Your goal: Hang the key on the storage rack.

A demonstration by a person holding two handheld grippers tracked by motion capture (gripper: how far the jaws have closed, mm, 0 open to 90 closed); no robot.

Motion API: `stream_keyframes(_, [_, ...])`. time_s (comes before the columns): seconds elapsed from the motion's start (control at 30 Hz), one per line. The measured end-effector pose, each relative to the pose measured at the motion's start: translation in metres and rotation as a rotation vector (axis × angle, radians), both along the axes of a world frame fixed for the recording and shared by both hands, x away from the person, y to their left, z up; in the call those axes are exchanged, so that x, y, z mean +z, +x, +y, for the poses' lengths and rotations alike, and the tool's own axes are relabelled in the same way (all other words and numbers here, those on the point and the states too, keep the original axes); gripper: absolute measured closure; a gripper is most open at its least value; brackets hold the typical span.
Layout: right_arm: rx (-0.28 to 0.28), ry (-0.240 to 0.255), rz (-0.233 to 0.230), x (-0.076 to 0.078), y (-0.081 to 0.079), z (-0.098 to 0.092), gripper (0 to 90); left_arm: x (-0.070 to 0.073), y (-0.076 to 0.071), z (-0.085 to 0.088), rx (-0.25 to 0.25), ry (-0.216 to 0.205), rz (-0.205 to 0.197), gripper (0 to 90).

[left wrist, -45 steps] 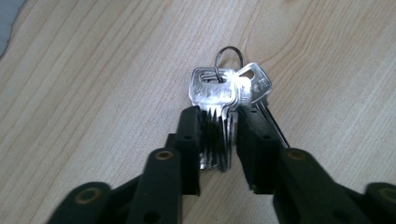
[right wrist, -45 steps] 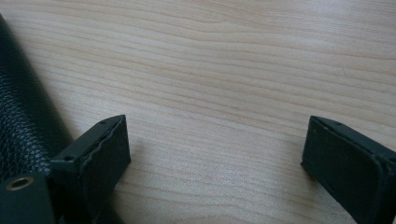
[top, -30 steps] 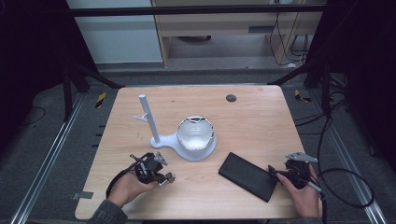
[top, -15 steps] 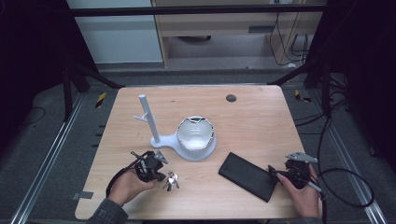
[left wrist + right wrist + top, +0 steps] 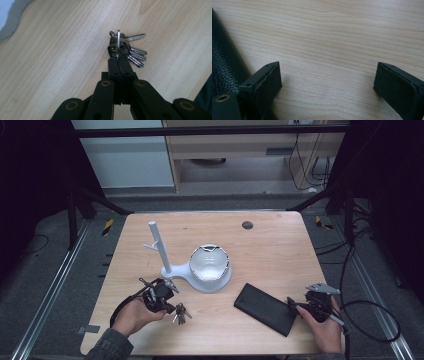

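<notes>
Keys (image 5: 126, 50) on a metal ring lie on the wooden counter (image 5: 280, 245) near its front left edge, just right of the left hand-held gripper (image 5: 167, 306). In the left gripper view the 2 black jaws are pressed fully together, pinching the ring where it stands up from the bunch, and the key blades fan out to the right, flat on the wood. In the high view the bunch sits at the gripper's tip, in front of the white stand (image 5: 165, 260).

That stand has a flat base, an upright post with a short side peg, and a white bowl (image 5: 209, 262) resting on its round end. It stands in the middle of the counter, just beyond the left hand-held gripper and the person's left hand (image 5: 132, 317).

The right hand-held gripper (image 5: 300, 306) rests at the front right of the counter, held in the right hand (image 5: 322, 330). Its jaws stand wide apart with only bare wood between them. A black, grained wallet-like case (image 5: 265, 309) lies flat just beside its left jaw; whether the 2 touch I cannot tell.

A small dark round spot (image 5: 247, 225) marks the far side of the counter.
</notes>
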State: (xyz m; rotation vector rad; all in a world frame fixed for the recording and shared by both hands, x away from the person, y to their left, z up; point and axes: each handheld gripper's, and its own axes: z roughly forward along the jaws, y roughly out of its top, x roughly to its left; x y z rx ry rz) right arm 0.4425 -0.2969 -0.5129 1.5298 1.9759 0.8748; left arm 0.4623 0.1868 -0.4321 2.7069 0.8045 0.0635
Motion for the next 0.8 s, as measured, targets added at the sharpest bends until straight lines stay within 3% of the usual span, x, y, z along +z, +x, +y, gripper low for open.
stream_keyframes(0.13, [0.000, 0.000, 0.000, 0.000, 0.000, 0.000, 7.7, 0.017, -0.003, 0.003, -0.009, 0.004, 0.001, 90.0])
stream_keyframes(0.4, [0.000, 0.000, 0.000, 0.000, 0.000, 0.000, 7.7, 0.054, -0.007, 0.017, 0.010, 0.032, -0.036, 90.0])
stream_keyframes(0.8, [-0.001, 0.000, 0.000, 0.000, 0.000, 0.000, 7.7, 0.082, -0.005, 0.038, 0.058, 0.029, -0.057, 90.0])
